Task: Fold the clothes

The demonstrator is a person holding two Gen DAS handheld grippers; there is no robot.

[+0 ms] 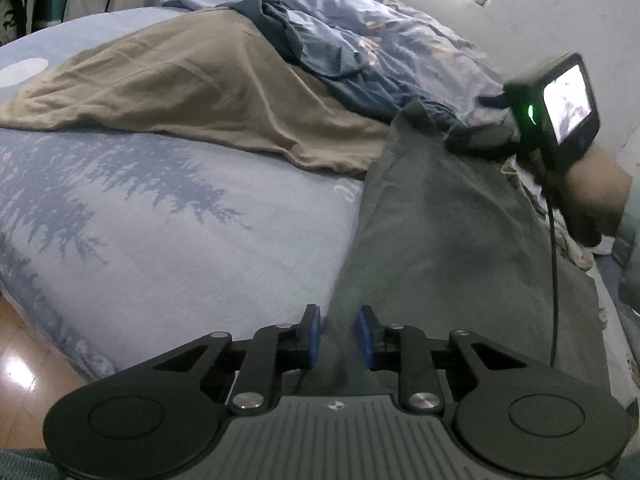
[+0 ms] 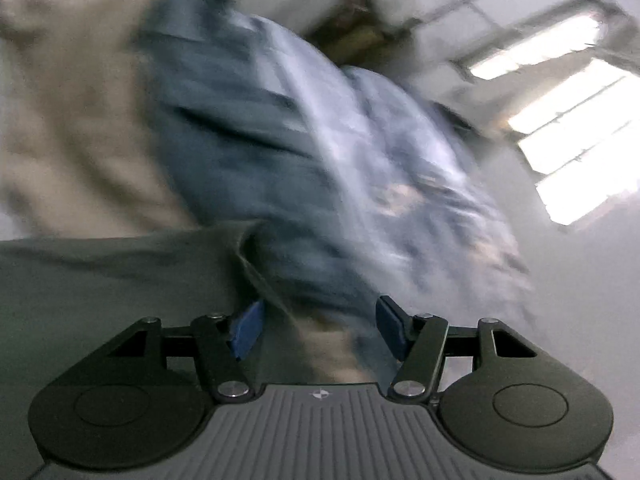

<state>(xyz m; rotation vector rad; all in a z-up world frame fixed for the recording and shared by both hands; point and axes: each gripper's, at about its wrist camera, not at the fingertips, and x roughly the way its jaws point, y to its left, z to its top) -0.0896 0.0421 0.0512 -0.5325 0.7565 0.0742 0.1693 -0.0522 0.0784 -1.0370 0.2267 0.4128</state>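
Nearest our left wrist camera we list the left gripper point(image 1: 336, 332), black linkage with blue pads point(image 1: 366, 338), jaws set narrow with a gap showing; a ridge of the dark grey garment point(image 1: 460, 248) rises between the pads, but we cannot tell whether they press on it. That garment, the task's piece, lies spread on the right half of the bed point(image 1: 132, 216), running from this gripper away toward the right gripper point(image 1: 496, 136). A small compass-like emblem point(image 1: 333, 404) marks the grey ribbed housing; we read no writing, brand or label anywhere. Next, the right gripper as seen from the left camera: its body carries a camera with a lit rear screen point(image 1: 568, 100) and a green lamp, a black cable point(image 1: 554, 264) hangs from it, and a hand point(image 1: 596, 196) holds it at the far end of the dark grey garment; its fingers are hidden there. In the right wrist view, heavily blurred, its jaws stand fairly wide, and the edge of the dark grey garment passes just beside the left pad point(image 2: 248, 328); we cannot tell whether they touch, and nothing is clamped. Also entered: a tan garment point(image 1: 192, 92) lying flat across the bed beyond, a dark blue garment point(image 1: 320, 56) crumpled past it, and a patterned blue quilt point(image 1: 416, 40) heaped toward the wall.
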